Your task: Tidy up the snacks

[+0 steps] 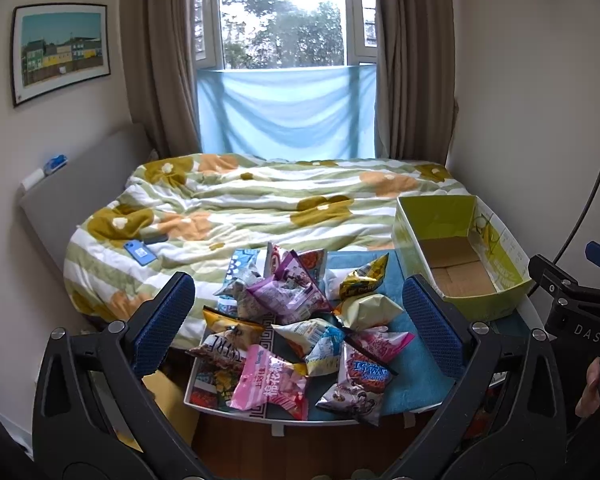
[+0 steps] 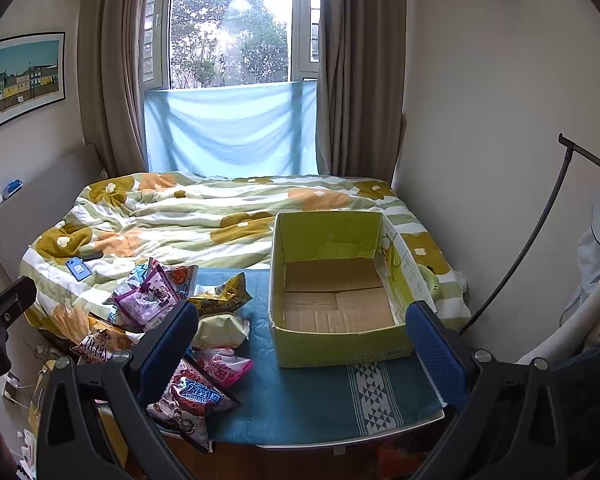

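Observation:
A pile of several snack bags lies on a small table with a teal cloth at the foot of a bed. An empty green cardboard box stands to the right of the pile. My left gripper is open, held above and in front of the pile, empty. My right gripper is open and empty, in front of the green box. The snack pile lies at its left. The right gripper's body also shows at the right edge of the left wrist view.
The bed with a flowered green quilt lies behind the table. A blue phone lies on the quilt at left. A window with curtains is at the back. A black stand leans by the right wall.

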